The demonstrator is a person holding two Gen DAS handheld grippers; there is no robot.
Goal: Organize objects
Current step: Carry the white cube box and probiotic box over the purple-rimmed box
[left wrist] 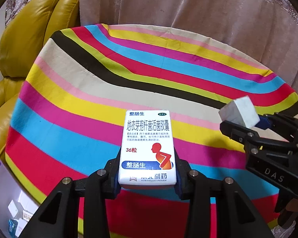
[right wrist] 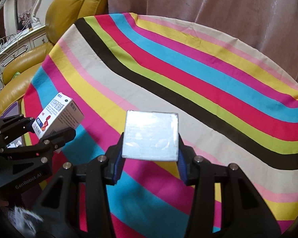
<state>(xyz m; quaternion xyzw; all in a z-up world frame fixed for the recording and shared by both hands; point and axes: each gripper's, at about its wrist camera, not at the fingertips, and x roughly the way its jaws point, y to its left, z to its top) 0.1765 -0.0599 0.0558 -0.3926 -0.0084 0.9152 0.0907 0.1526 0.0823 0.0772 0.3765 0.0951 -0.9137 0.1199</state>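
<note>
My left gripper (left wrist: 147,180) is shut on a white medicine box (left wrist: 148,148) with blue lettering and a red-orange figure, held upright above the striped tablecloth (left wrist: 79,103). In the right wrist view the same medicine box (right wrist: 59,117) and left gripper (right wrist: 53,138) show at the left. My right gripper (right wrist: 150,158) is shut on a plain white box (right wrist: 151,135) wrapped in shiny film, its blue pads pressing both sides. From the left wrist view, that white box (left wrist: 239,112) and the right gripper (left wrist: 248,127) sit at the right, above the cloth.
A round table carries the striped tablecloth (right wrist: 188,79). A yellow leather sofa (left wrist: 25,39) stands at the left, a pinkish curtain (left wrist: 188,10) behind. A container with several small boxes (left wrist: 15,210) lies at the lower left. A white ornate dresser (right wrist: 14,39) is far left.
</note>
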